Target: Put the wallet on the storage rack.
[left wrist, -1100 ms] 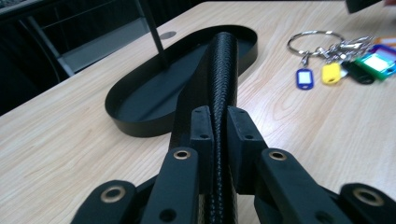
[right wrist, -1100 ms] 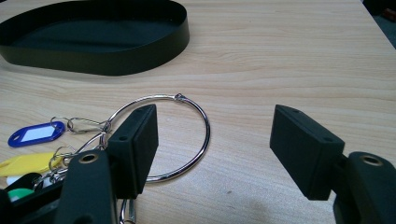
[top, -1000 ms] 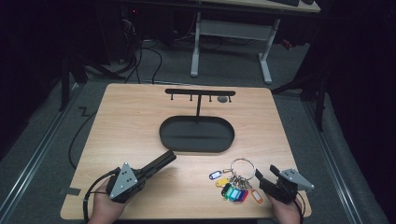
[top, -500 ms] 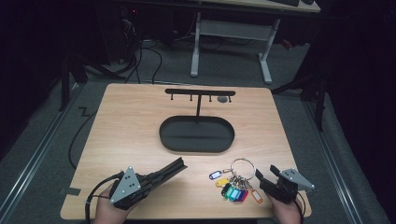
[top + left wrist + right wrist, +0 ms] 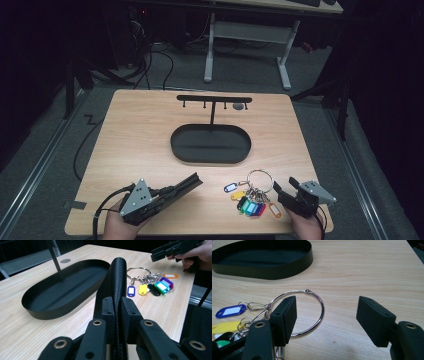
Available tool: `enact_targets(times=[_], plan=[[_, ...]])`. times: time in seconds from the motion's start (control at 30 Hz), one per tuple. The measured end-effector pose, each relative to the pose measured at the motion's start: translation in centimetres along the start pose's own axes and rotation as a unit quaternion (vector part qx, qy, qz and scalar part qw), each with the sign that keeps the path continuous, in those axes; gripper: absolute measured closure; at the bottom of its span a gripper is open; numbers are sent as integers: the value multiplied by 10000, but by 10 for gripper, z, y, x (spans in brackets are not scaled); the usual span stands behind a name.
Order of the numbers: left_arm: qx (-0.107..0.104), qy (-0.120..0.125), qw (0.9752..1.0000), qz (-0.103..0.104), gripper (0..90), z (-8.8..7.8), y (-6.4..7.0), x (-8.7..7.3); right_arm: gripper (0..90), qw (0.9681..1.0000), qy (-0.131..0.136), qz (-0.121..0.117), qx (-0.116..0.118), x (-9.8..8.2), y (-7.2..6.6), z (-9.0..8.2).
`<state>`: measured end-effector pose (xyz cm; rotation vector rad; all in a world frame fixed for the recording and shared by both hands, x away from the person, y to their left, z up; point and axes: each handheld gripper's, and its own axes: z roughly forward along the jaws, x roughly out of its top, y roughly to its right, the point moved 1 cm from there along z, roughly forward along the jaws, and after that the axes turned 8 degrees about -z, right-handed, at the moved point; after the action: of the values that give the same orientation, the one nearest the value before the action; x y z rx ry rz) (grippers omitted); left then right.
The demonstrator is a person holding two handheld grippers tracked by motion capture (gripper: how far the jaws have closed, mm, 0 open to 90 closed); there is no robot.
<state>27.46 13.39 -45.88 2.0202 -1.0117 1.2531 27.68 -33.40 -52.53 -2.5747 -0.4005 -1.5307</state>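
Silver key ring [image 5: 298,312] with its bright tags lies flat on the wood table [image 5: 150,135] at 6 o'clock from the black tray [image 5: 210,144], so my right gripper [image 5: 325,320], wide open and empty, should drop one jaw inside the ring and squeeze slowly, while my left gripper [image 5: 192,181] waits shut.

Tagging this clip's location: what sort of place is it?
Probably a lab or workshop recording station: a wooden table on grey carpet, a desk frame and cables behind it in the dark, a key stand set out as prop.
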Motion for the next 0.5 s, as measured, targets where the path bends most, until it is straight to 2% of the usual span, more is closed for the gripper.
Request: enact_targets(times=[0.2, 0.3, 0.37, 0.5], plan=[[52, 85, 9998, -154, 809, 1, -7, -2, 331, 10000, -43, 23, 4, -1, -1, 1], [101, -51, 9998, -180, 804, 4, -11, -6, 331, 10000, -45, 26, -5, -1, -1, 1], [44, -10, 9995, -316, 803, 6, -15, -8, 331, 10000, -52, 23, -4, -1, -1, 2], [256, -224, 9993, -140, 799, 10, -16, -10, 331, 10000, -50, 37, 4, -1, -1, 1]])
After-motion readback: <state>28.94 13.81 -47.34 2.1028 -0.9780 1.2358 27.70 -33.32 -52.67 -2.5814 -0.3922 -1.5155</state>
